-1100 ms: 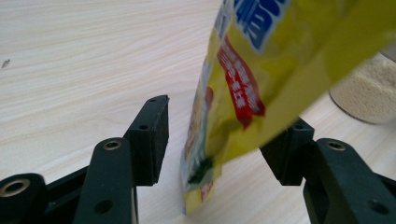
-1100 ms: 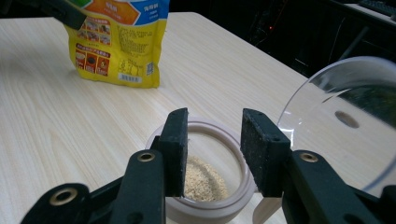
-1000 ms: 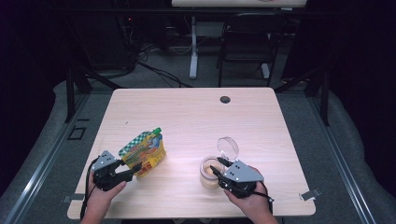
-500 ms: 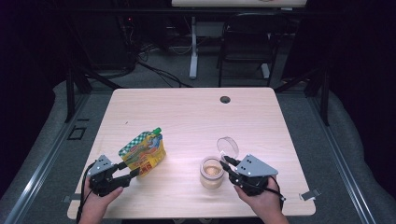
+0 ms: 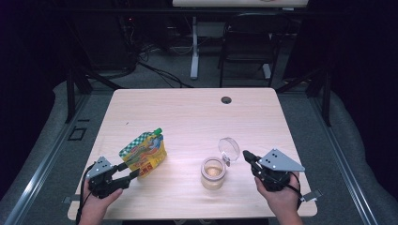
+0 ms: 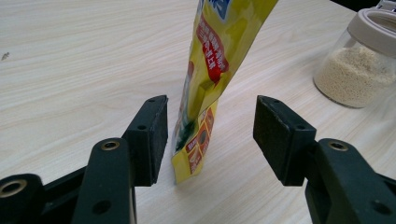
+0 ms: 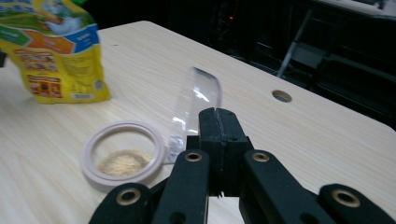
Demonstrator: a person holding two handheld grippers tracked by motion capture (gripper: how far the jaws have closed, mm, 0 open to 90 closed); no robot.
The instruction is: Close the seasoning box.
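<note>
The yellow pouch [image 5: 144, 153] with a green cap stands up on the wooden table [image 5: 187, 112], and everything here is told from it. Its bottom corner sits between the two jaws of the left gripper [image 5: 130, 169], which are wide apart and not squeezing it; in the left gripper view one jaw is just beside the pouch [image 6: 208, 79] and the other has a gap. The left hand [image 5: 96, 202] holds that gripper close to the near edge of the table. Off to the side of the pouch, toward the right hand, stands a glass jar [image 5: 213, 173] with some light powder in the bottom. Its clear lid [image 5: 229, 150] is flipped up at the back. Past the jar is the right gripper [image 5: 246, 156], with its jaws shut tight on nothing, their tips near the lid. Behind the pouch the table is bare wood, far back to a small round hole [image 5: 226, 100] near the far edge.
</note>
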